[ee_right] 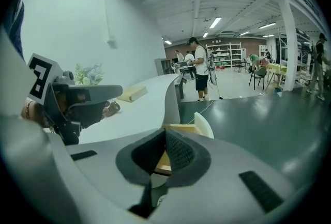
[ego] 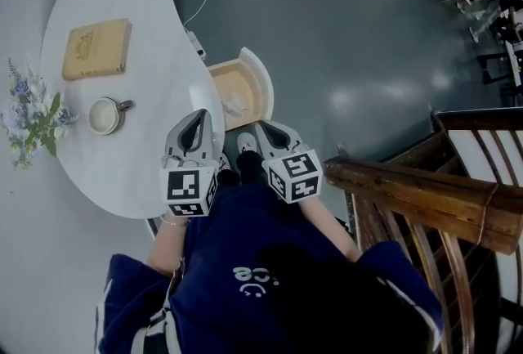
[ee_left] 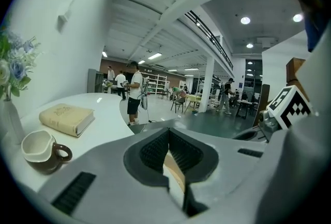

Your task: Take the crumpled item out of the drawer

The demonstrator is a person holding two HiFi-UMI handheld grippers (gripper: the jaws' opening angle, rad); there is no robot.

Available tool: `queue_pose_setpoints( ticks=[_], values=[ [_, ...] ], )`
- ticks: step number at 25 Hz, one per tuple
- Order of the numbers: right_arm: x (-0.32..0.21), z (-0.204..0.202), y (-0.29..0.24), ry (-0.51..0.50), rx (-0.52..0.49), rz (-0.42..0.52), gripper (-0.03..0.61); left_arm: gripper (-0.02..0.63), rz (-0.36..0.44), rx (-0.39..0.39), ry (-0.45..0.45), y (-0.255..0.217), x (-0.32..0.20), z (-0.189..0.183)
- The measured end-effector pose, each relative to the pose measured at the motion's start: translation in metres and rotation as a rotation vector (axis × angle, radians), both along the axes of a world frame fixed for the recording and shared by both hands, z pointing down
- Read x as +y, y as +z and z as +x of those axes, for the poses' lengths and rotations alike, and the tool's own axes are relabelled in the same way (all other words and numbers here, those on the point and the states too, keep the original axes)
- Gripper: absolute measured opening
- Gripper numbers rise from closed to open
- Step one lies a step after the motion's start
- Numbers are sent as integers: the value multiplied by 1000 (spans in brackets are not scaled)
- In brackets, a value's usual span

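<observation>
Crumpled item (ego: 235,105) in open drawer (ego: 263,81), white table (ego: 106,164); left gripper (ego: 198,117), right gripper (ego: 264,129) jaws closed, empty; grey floor (ego: 343,42).

A drawer (ego: 264,82) stands open at the edge of the white table (ego: 122,164), with a crumpled white item (ego: 235,105) inside. The left gripper (ego: 198,117) and right gripper (ego: 265,128) hover close by. On the table are a book (ego: 96,48), a cup (ego: 106,115) and flowers (ego: 31,115).

The drawer (ego: 239,87) stands pulled open from the curved edge of the white table (ego: 114,164). Its pale wooden inside shows behind a white, rounded front panel. The crumpled item (ego: 235,105), a small white wad, lies loose on the drawer's floor, close to one side wall.
</observation>
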State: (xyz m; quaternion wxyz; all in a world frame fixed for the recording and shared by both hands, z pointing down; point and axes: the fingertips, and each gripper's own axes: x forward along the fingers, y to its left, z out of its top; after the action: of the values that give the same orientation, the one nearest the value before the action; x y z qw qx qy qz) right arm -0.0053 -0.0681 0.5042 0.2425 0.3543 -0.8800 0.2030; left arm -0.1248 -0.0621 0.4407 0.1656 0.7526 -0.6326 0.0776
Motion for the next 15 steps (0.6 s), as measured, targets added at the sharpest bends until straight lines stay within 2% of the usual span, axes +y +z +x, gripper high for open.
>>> queue_pose_setpoints(
  ticks=[6,12,15],
  values=[
    [-19,-5,6,-33,2,-24,8,5,-6,6,-56,1,-12,-7],
    [-41,-14,16,-82,15,-88,8,5,-4,8,-116,-4,-24,-11],
    [-47,-20,29,-125,36,-153,72,5,-11,11,-156,-4,-26,-14]
  ],
)
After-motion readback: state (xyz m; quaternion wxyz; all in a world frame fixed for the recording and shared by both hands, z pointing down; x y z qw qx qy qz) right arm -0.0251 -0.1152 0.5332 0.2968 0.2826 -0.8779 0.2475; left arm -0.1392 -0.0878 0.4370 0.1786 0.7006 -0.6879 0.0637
